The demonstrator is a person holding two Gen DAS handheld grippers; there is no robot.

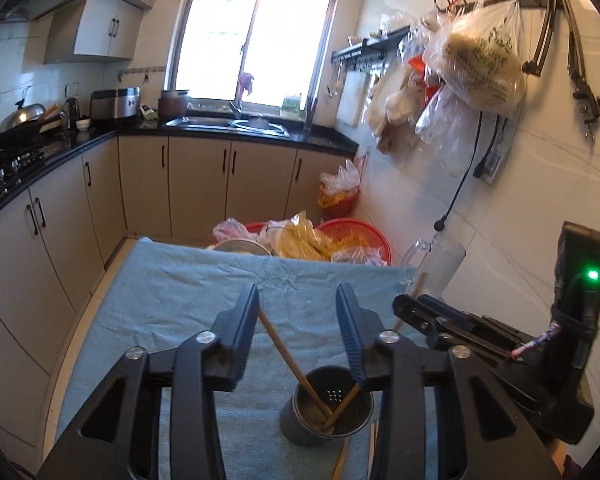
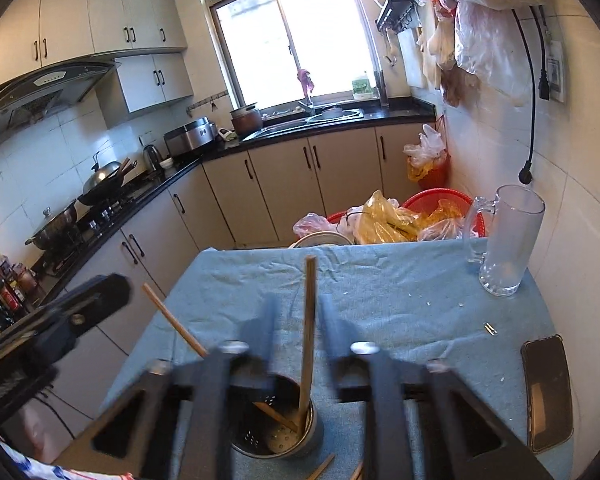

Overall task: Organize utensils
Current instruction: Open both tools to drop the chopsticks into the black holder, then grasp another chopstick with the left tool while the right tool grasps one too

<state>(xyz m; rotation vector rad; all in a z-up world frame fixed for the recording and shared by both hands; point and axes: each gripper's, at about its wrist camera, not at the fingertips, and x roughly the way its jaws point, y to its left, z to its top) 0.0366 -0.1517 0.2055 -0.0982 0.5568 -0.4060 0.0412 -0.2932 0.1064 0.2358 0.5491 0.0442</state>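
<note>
Left wrist view: the left claw (image 1: pixel 298 300) hangs over the worktop (image 1: pixel 172 280), which is covered in a blue cloth, its jaws apart and gripping nothing. Just below it stands a dark metal utensil holder (image 1: pixel 300 426) with two wooden chopsticks (image 1: pixel 282 350) leaning inside, crossed near the bottom. One rises to the left between the jaws, its upper part close to the left finger; whether they touch cannot be told. More chopsticks (image 1: pixel 342 460) lie on the cloth near the holder's base. The right claw (image 2: pixel 298 322), blurred in its own view, also has its jaws apart, with one upright chopstick between them, clear of both pads. A clear glass mug (image 2: pixel 508 240) stands at the far right of the worktop, and a phone (image 2: pixel 546 392) lies at the near right.
</note>
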